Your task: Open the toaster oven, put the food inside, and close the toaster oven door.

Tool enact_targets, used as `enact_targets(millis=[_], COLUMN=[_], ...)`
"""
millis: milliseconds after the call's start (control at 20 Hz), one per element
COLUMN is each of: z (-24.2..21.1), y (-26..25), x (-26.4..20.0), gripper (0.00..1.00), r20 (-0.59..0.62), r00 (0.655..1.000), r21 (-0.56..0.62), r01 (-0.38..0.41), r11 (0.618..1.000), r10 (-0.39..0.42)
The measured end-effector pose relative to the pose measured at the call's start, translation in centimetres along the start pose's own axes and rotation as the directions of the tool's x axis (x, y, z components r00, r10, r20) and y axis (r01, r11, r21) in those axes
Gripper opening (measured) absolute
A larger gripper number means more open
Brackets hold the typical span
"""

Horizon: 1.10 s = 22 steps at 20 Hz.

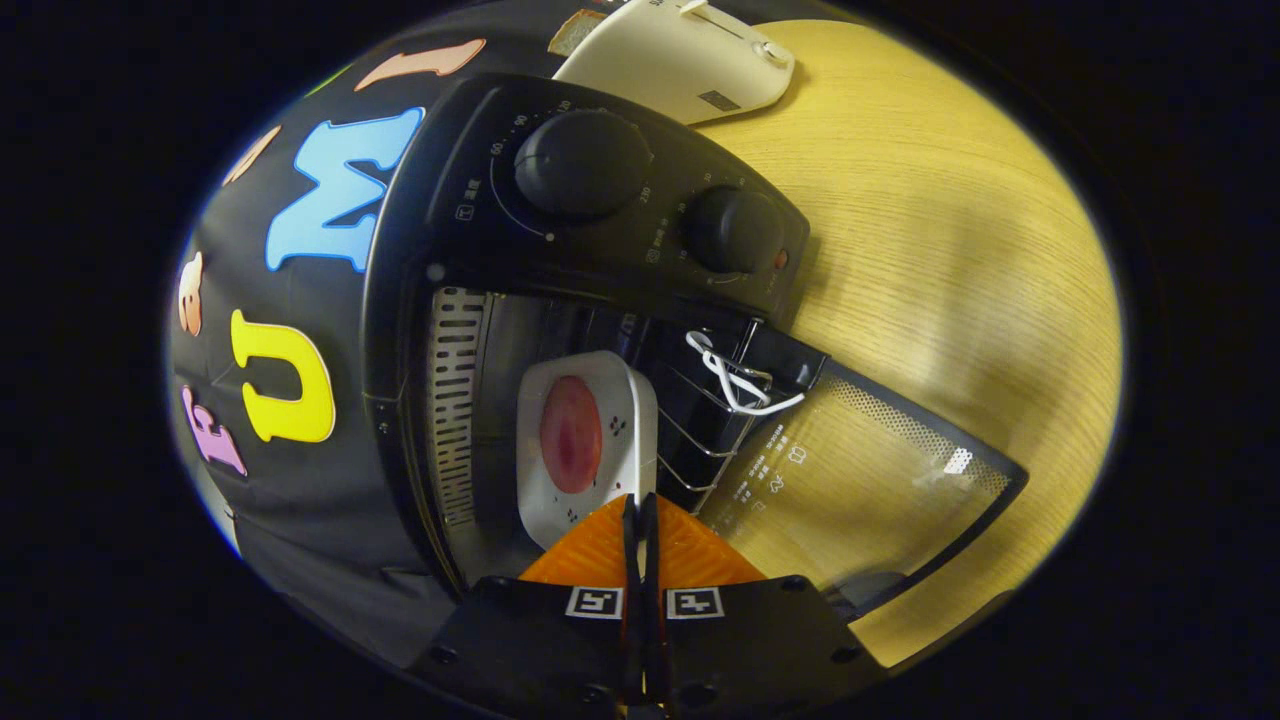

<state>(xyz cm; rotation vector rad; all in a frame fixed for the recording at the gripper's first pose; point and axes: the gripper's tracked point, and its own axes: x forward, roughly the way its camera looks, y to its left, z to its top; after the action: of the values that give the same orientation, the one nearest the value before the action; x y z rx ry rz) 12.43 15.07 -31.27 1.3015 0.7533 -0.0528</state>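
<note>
The black toaster oven (600, 220) stands with its glass door (860, 480) swung fully open onto the wooden table. Inside the cavity a white square plate (625, 400) carries a round red-pink piece of food (571, 434) and rests over the wire rack (700, 440). My gripper (640, 502) reaches into the oven mouth, its fingers pressed together on the plate's near rim. The two fingers leave only a thin slit between them.
Two black knobs (582, 163) sit on the oven's control panel. A white cord loop (735, 380) hangs at the rack's end by the door hinge. Beyond the oven lies a cream pop-up toaster (680, 60) with a bread slice (572, 32). The light wooden table (950, 260) extends past the door.
</note>
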Motion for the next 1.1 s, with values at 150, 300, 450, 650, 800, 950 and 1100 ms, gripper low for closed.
enact_targets(millis=[150, 300, 450, 650, 800, 950, 1100], z=[-0.1, -0.4, -0.5, -0.5, -0.9, -2.2, -2.3], y=[0.7, 1.1, 1.6, 2.0, 1.9, 3.2, 3.2], x=[0.8, 1.6, 2.3, 2.8, 2.2, 0.7, -0.7], gripper=[0.04, 0.07, 0.07, 0.09, 0.11, 0.46, 0.96], r20=[0.035, 0.042, 0.041, 0.02, -0.013, -0.065, -0.065], r00=[0.999, 0.999, 0.999, 0.999, 0.999, 0.993, 0.994], r21=[-0.001, 0.007, 0.011, 0.029, 0.007, 0.012, -0.02], r01=[-0.016, -0.021, -0.027, -0.032, -0.039, -0.1, -0.091], r11=[1.0, 1.0, 1.0, 0.999, 0.999, 0.995, 0.996], r10=[0.016, 0.021, 0.027, 0.032, 0.039, 0.101, 0.089])
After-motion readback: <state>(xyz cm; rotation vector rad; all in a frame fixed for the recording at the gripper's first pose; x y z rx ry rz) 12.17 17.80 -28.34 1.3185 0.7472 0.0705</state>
